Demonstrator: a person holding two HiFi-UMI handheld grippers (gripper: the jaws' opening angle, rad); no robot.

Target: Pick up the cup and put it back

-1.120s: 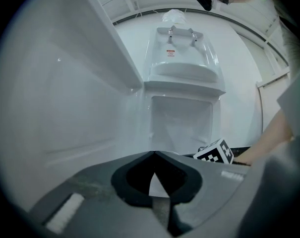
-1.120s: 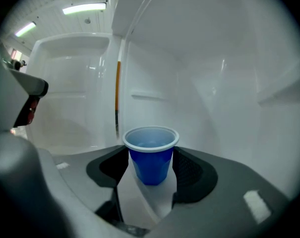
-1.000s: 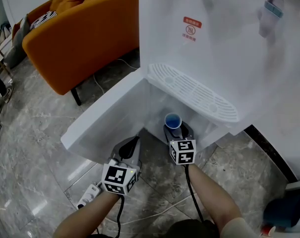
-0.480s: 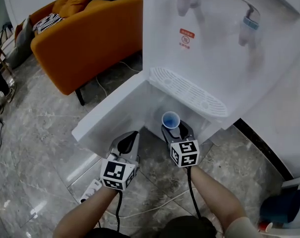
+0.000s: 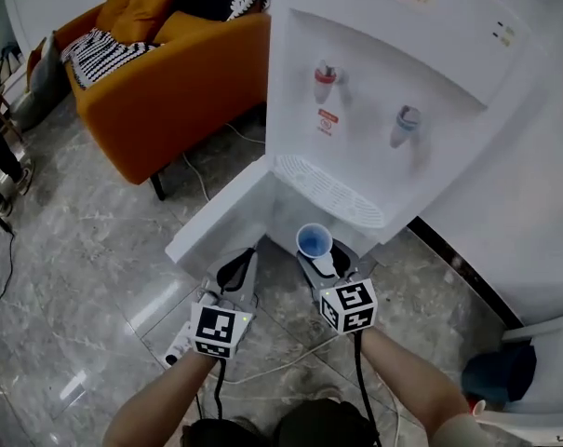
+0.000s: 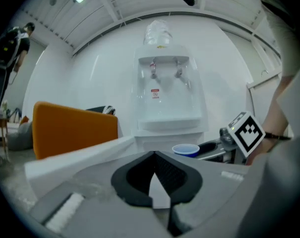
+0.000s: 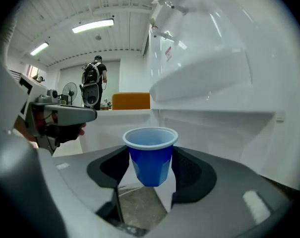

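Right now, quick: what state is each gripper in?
Left gripper: closed, nothing in it.
Right gripper: closed on the blue cup, which it holds upright.

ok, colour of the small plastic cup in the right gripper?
Blue plastic cup, paler rim; right gripper view shows it best.
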